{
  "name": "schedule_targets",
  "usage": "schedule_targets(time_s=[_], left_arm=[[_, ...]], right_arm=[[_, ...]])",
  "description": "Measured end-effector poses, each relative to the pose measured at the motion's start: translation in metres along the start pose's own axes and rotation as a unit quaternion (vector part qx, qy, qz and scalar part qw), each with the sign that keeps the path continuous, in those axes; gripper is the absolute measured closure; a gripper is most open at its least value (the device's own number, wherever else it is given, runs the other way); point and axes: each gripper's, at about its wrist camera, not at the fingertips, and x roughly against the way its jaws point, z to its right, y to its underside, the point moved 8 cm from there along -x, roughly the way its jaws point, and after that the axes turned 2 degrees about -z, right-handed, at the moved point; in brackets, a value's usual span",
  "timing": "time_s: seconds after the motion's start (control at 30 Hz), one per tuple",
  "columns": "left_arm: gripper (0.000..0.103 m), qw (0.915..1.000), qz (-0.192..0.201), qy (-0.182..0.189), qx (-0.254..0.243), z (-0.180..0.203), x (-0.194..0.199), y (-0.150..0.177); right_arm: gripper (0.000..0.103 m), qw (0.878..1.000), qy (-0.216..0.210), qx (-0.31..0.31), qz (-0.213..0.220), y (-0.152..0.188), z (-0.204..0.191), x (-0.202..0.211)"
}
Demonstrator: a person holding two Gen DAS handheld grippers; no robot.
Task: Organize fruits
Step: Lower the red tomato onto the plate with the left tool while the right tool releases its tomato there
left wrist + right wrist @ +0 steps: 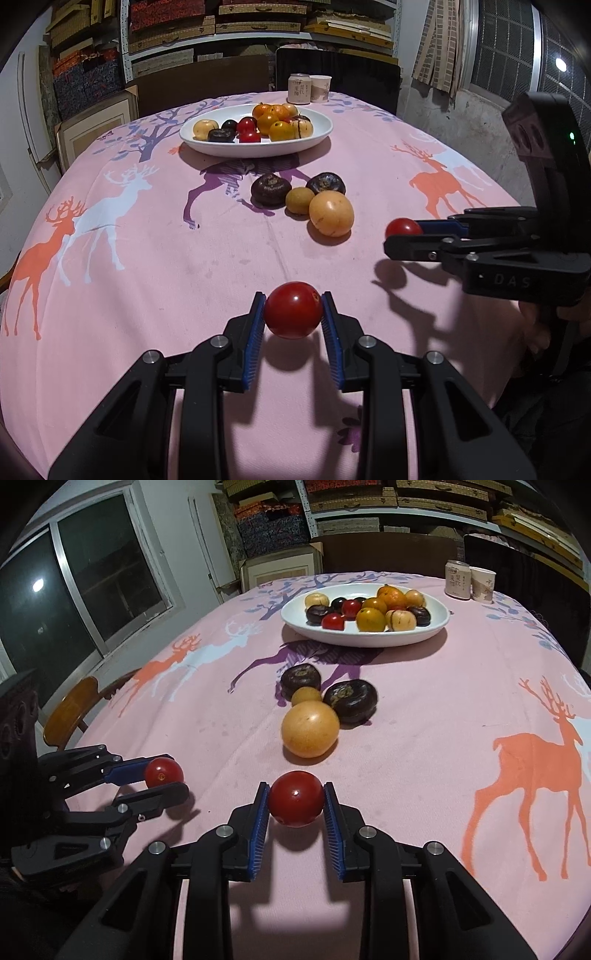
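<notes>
My left gripper [293,300] is shut on a red cherry tomato [293,312], held just above the pink deer-print cloth, with its shadow below. My right gripper [295,787] is likewise shut on a second red tomato [295,799]. Each shows in the other's view: the right gripper [403,237] at the right with its tomato [402,227], the left gripper [166,776] at the left with its tomato [163,771]. Farther back, a white oval plate [317,138] [369,640] holds several orange, red, yellow and dark fruits.
Between grippers and plate lie two dark purple fruits [300,679] [351,699], a small yellow-brown one [306,696] and a large orange-yellow one [310,729]. A can [457,579] and paper cup [484,584] stand behind the plate. A wooden chair [74,709] is at the table's left edge.
</notes>
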Motion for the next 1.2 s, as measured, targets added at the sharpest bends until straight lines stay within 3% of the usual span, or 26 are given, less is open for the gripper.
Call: schedule_targets(time_s=[0.13,0.27,0.47,0.63,0.8,0.97,1.03,1.1,1.2], left_arm=[[0.073,1.0,0.0,0.008,-0.002,-0.005,-0.002,-0.024],[0.073,0.9999,0.011,0.007,0.002,-0.019,-0.009,-0.066],[0.073,0.9993,0.033,-0.015,-0.011,-0.038,-0.035,-0.149],[0.073,0.9998,0.015,-0.007,-0.012,-0.049,-0.086,-0.203],[0.073,0.9999,-0.015,-0.006,0.004,-0.061,-0.145,-0.231],[0.073,0.9987,-0.049,-0.009,0.015,-0.068,-0.187,-0.23],[0.067,0.9986,-0.048,-0.009,0.02,-0.07,-0.193,-0.23],[0.054,0.9988,-0.04,-0.009,0.026,-0.072,-0.193,-0.231],[0.034,0.9992,-0.017,-0.017,0.033,-0.076,-0.181,-0.233]], right_arm=[[0.074,1.0,0.001,-0.007,0.002,-0.009,0.013,0.006],[0.074,1.0,0.007,-0.006,0.025,-0.043,0.026,0.018],[0.074,0.998,0.02,-0.005,0.057,-0.116,0.051,0.019],[0.074,0.997,0.044,-0.027,0.055,-0.17,0.094,-0.013],[0.074,0.996,0.059,-0.05,0.05,-0.2,0.127,-0.058],[0.074,0.995,0.062,-0.072,0.033,-0.207,0.146,-0.096],[0.072,0.995,0.057,-0.071,0.03,-0.208,0.146,-0.103],[0.063,0.996,0.053,-0.066,0.037,-0.209,0.145,-0.104],[0.061,0.995,0.051,-0.066,0.045,-0.206,0.143,-0.098]])
